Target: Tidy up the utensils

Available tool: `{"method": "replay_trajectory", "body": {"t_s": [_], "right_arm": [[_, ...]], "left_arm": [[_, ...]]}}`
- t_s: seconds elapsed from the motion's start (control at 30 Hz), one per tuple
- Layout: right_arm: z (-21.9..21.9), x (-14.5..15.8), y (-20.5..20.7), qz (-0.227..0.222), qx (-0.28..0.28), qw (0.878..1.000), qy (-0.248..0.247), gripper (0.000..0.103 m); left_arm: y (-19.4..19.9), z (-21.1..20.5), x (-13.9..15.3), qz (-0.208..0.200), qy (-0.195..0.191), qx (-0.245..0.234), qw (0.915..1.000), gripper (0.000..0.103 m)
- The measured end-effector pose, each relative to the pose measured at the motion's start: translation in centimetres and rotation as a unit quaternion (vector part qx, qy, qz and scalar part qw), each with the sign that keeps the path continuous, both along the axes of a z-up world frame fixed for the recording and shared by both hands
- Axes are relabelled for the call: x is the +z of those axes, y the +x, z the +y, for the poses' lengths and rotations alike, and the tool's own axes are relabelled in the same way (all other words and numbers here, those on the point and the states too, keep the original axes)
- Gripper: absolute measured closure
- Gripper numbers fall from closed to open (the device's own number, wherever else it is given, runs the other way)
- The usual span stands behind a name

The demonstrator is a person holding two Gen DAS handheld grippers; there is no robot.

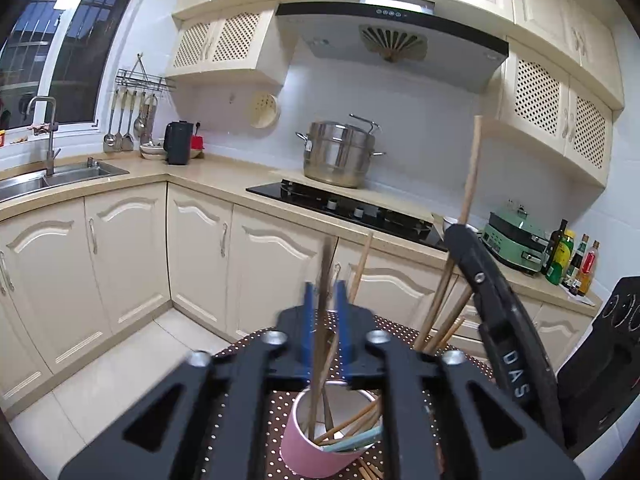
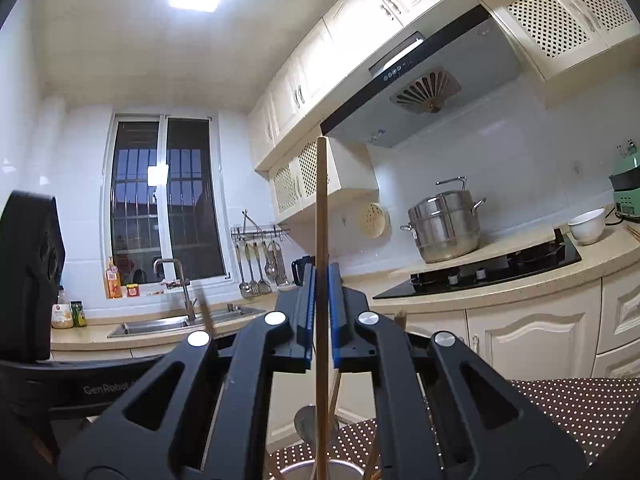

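A pink cup (image 1: 308, 446) with a steel inside stands on the brown dotted tablecloth (image 1: 244, 420), just under my left gripper (image 1: 325, 308). Several wooden chopsticks lean in it. A dark chopstick (image 1: 325, 280), blurred, stands between the left gripper's blue pads (image 1: 307, 320) with a gap on each side, so that gripper is open. My right gripper (image 2: 322, 280) is shut on a pale wooden chopstick (image 2: 321, 208), held upright above the cup's rim (image 2: 340, 469). In the left wrist view the right gripper (image 1: 460, 234) is at the right, with that chopstick (image 1: 472, 168) rising from it.
Behind the table run cream cabinets and a counter with a black hob (image 1: 344, 208), a steel steamer pot (image 1: 340, 154), a white bowl (image 2: 587, 226), a green appliance (image 1: 514, 240) and bottles (image 1: 572, 260). A sink (image 1: 60, 174) lies at the far left.
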State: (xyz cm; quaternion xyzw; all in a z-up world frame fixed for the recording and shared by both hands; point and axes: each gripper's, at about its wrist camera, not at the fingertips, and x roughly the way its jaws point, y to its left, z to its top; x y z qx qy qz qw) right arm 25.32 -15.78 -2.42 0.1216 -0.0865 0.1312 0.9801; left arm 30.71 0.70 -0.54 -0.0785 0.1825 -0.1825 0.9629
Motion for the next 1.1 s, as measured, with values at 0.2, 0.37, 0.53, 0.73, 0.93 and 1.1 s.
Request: {"method": "replay_trajectory", "body": {"t_s": [0.2,0.37,0.53,0.73,0.93,1.1], "right_arm": [[0.2,-0.3,-0.4,0.018,0.003,1.0,-0.014,0.096],[0.5,-0.3,-1.0,0.032,0.004,0.999,-0.028,0.096],[0.5,-0.3,-1.6,0.048,0.003,0.998,-0.036,0.095],[0.3,-0.3,-2.7,0.065,-0.007,0.997,-0.037,0.053],[0.2,0.3,-4.2,0.069,-0.011,0.996,-0.047,0.051],[-0.2,1.2,-6.1,0.066,-0.02,0.996,-0.053,0.047]], "left_arm": [[-0.6,-0.2,-0.2,-0.001,0.007,-0.002,1.0,0.063],[-1.3,-0.1,-0.3,0.004,0.015,0.011,0.9998,0.058],[-2.2,0.3,-0.2,0.006,0.02,0.024,0.9995,0.053],[-3.3,0.5,0.3,0.006,0.027,0.037,0.9989,0.048],[-5.0,0.9,1.0,0.004,0.031,0.043,0.9986,0.048],[-7.0,1.2,2.0,-0.005,0.028,0.048,0.9984,0.041]]}}
